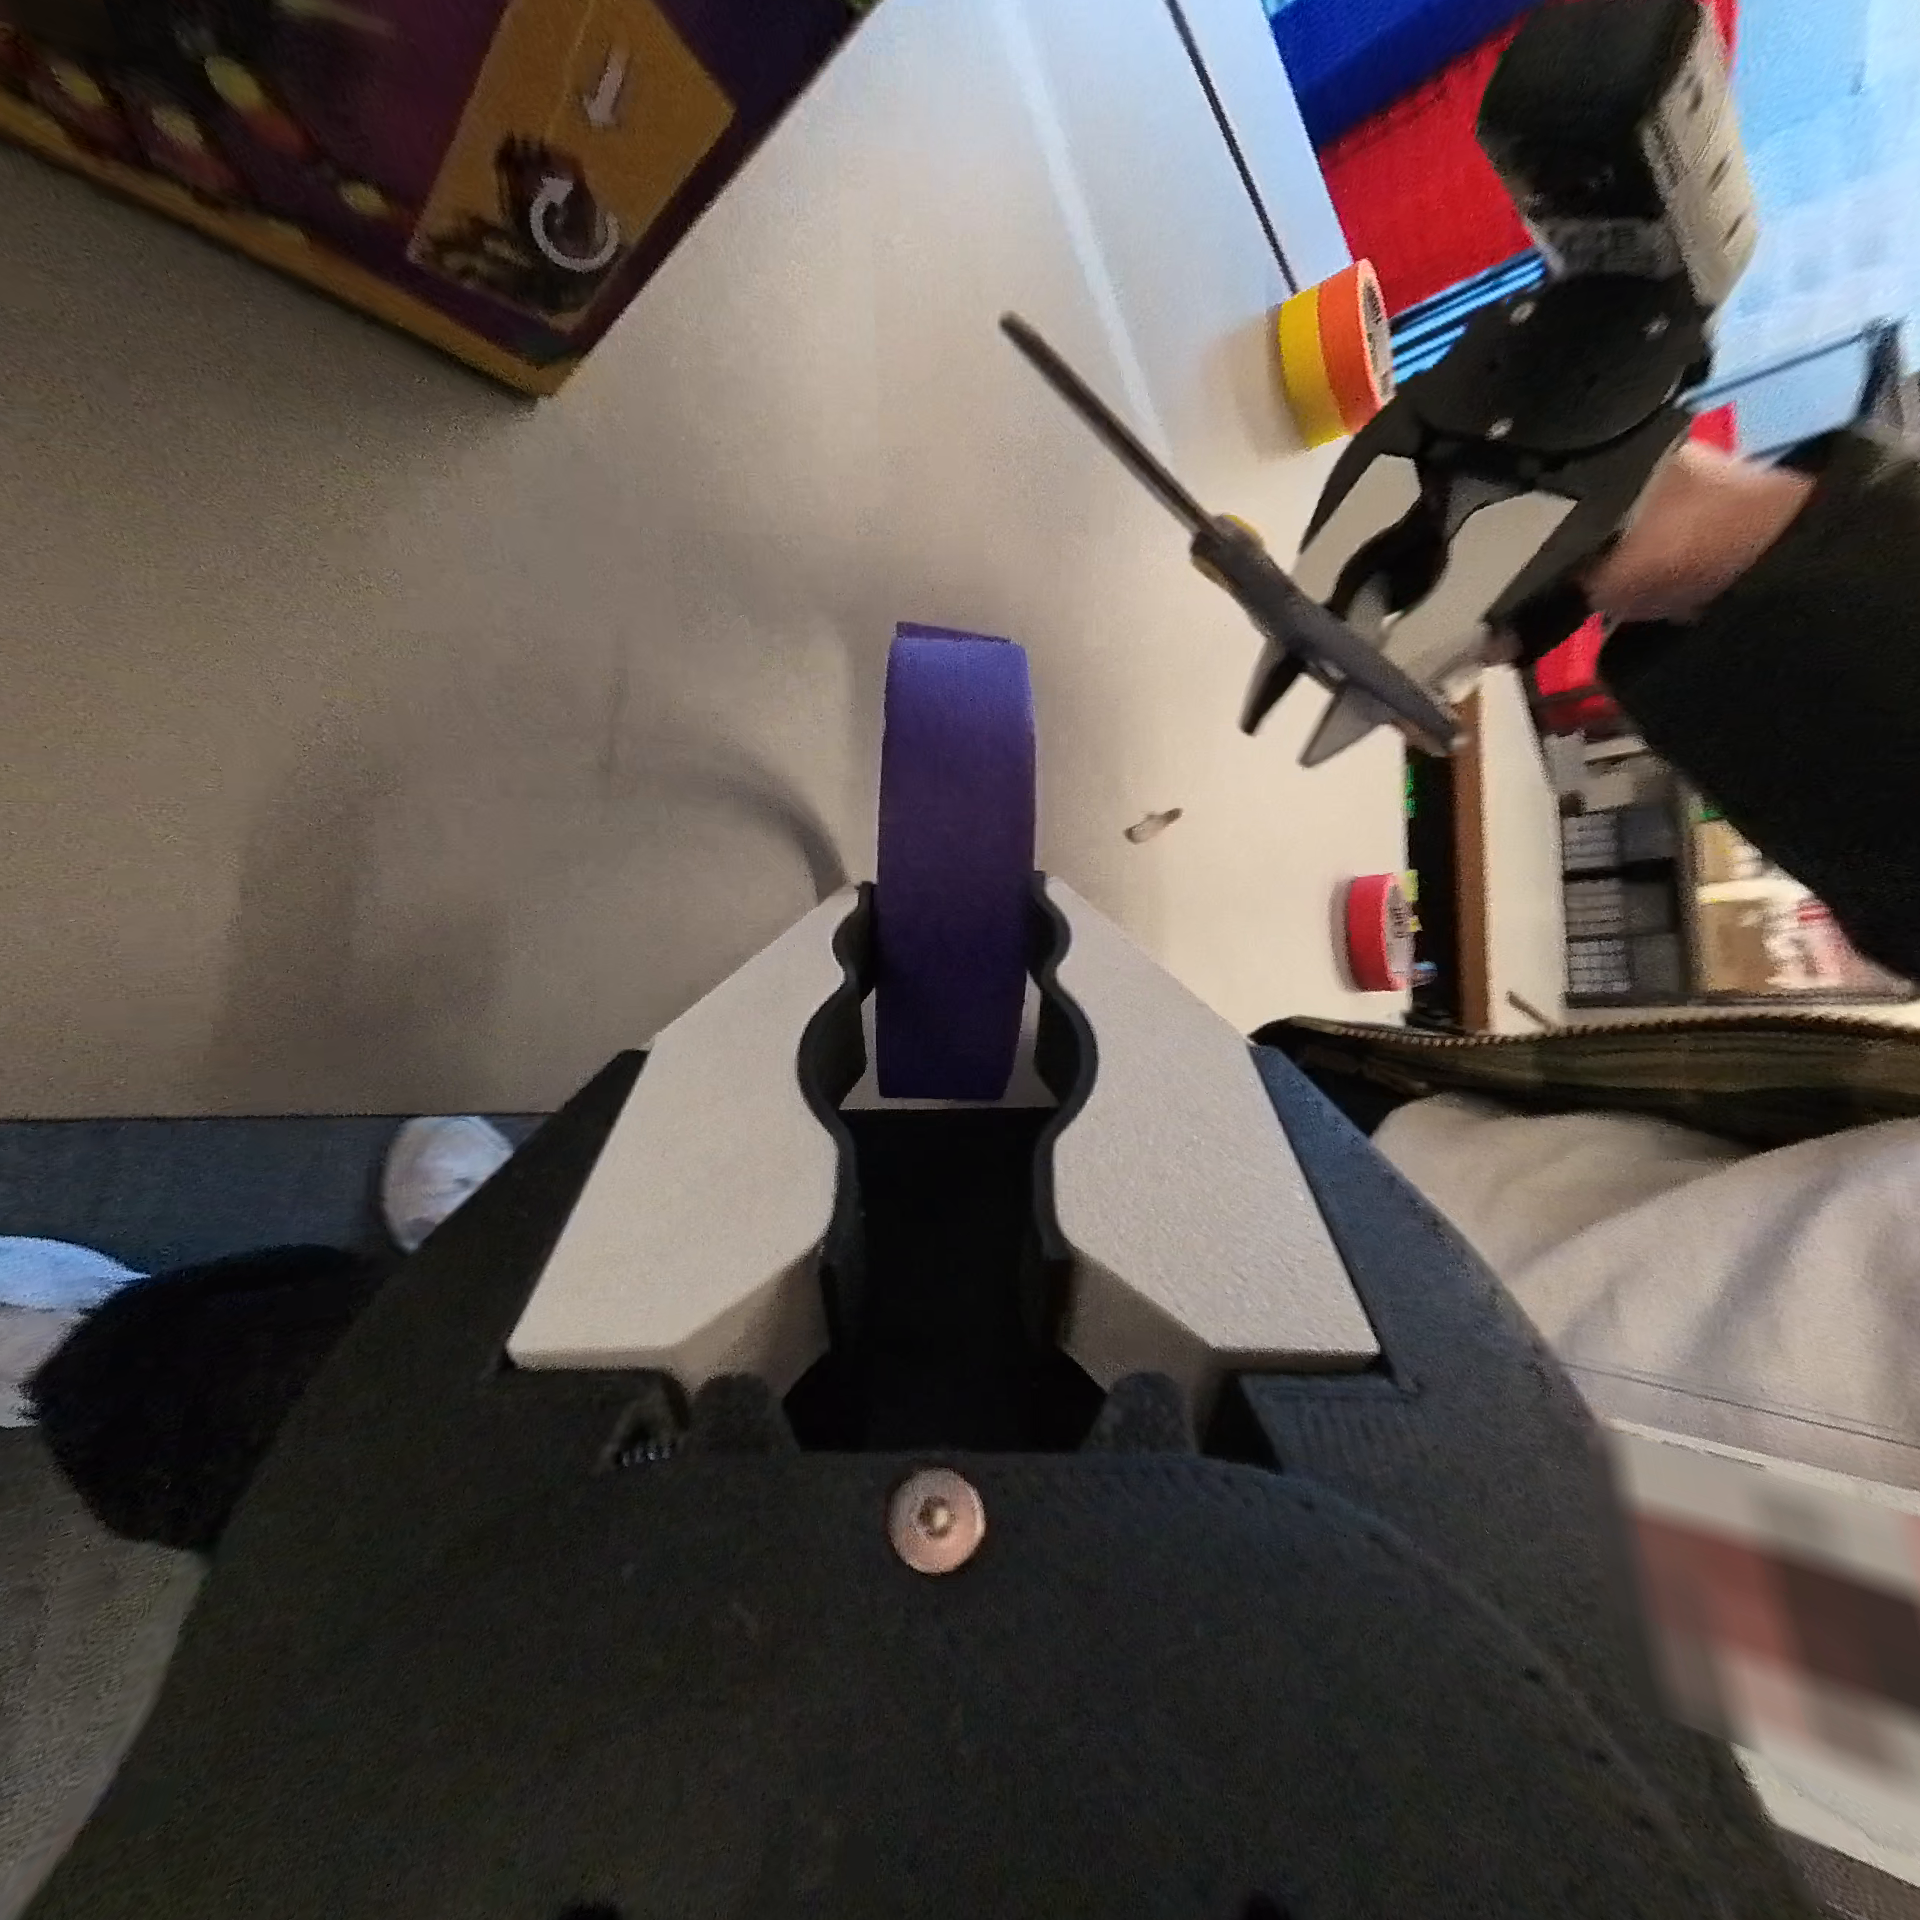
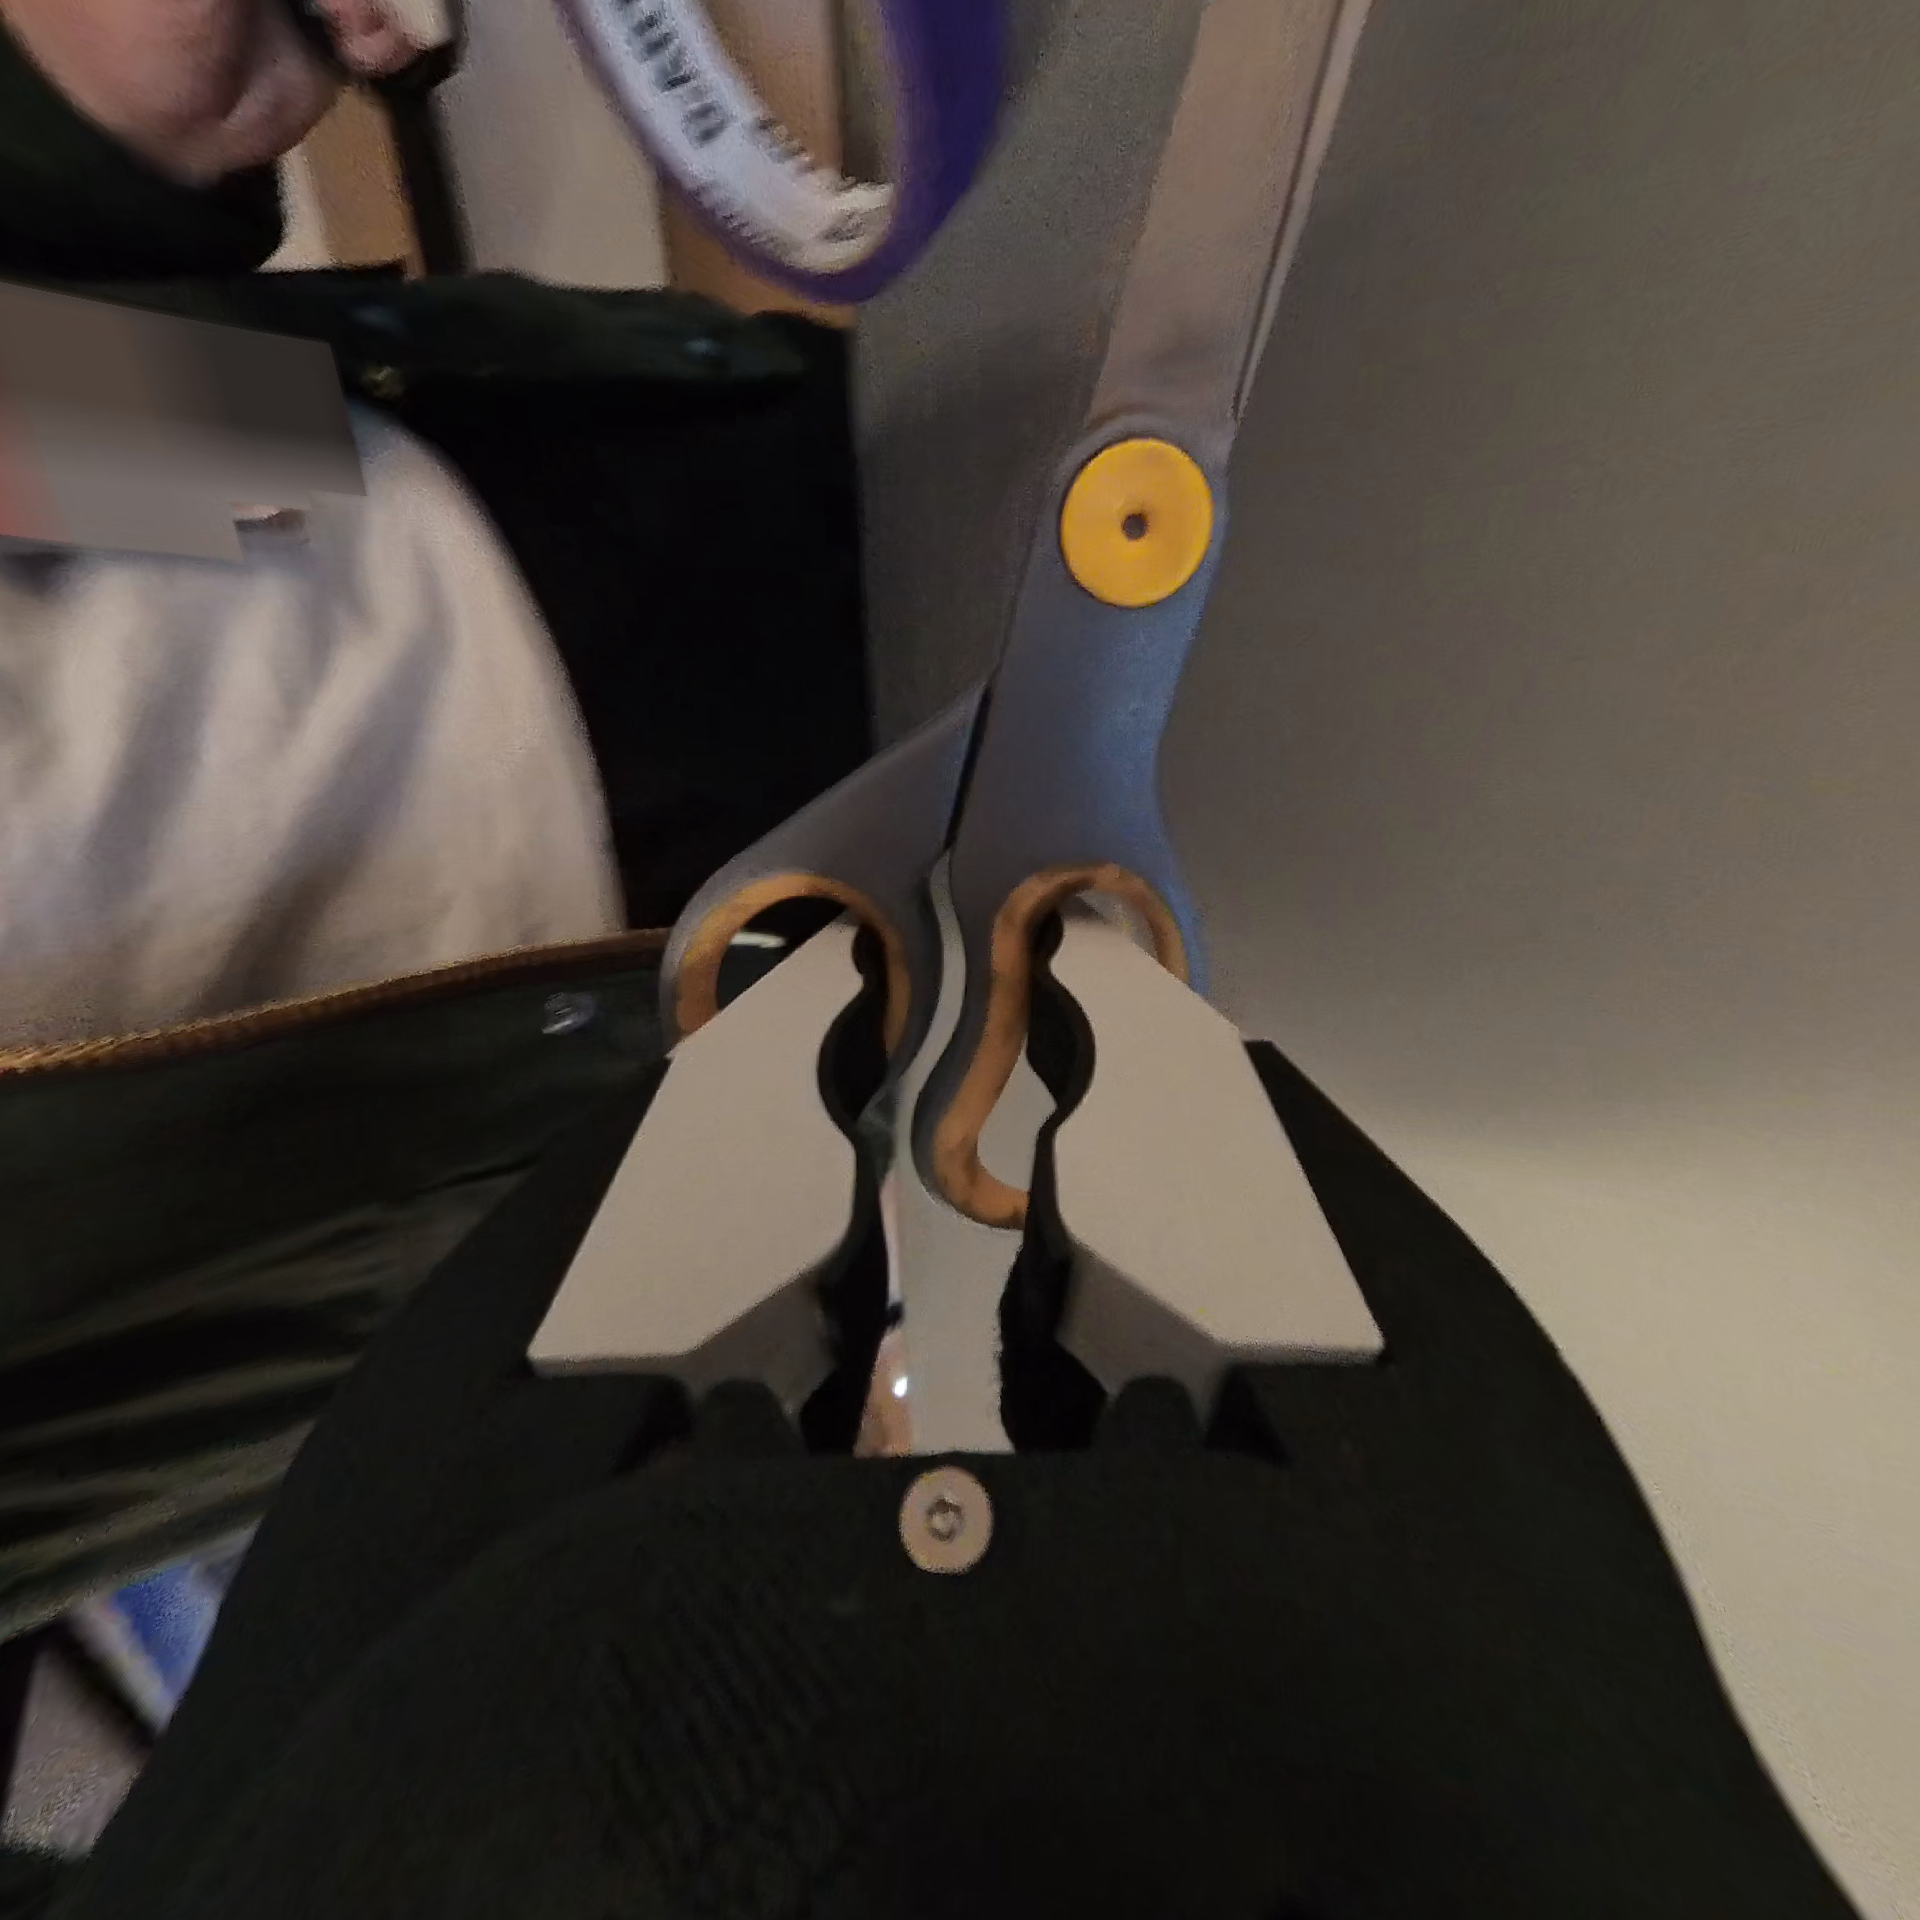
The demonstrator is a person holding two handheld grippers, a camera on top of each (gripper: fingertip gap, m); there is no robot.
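Purple tape roll (image 1: 956,862) stands on edge, pinched across its width by the closed left hand-held gripper (image 1: 954,914), rim running straight out along the fingers and a loose tab at its far top. Up and to the right of the roll, well apart, the right hand-held gripper (image 1: 1351,717) is clamped on the handle loops of grey scissors (image 1: 1236,551), whose closed blades slant up and left past the roll, their long axis lying along that gripper's fingers (image 2: 1164,1101), over the pale table (image 1: 416,727)
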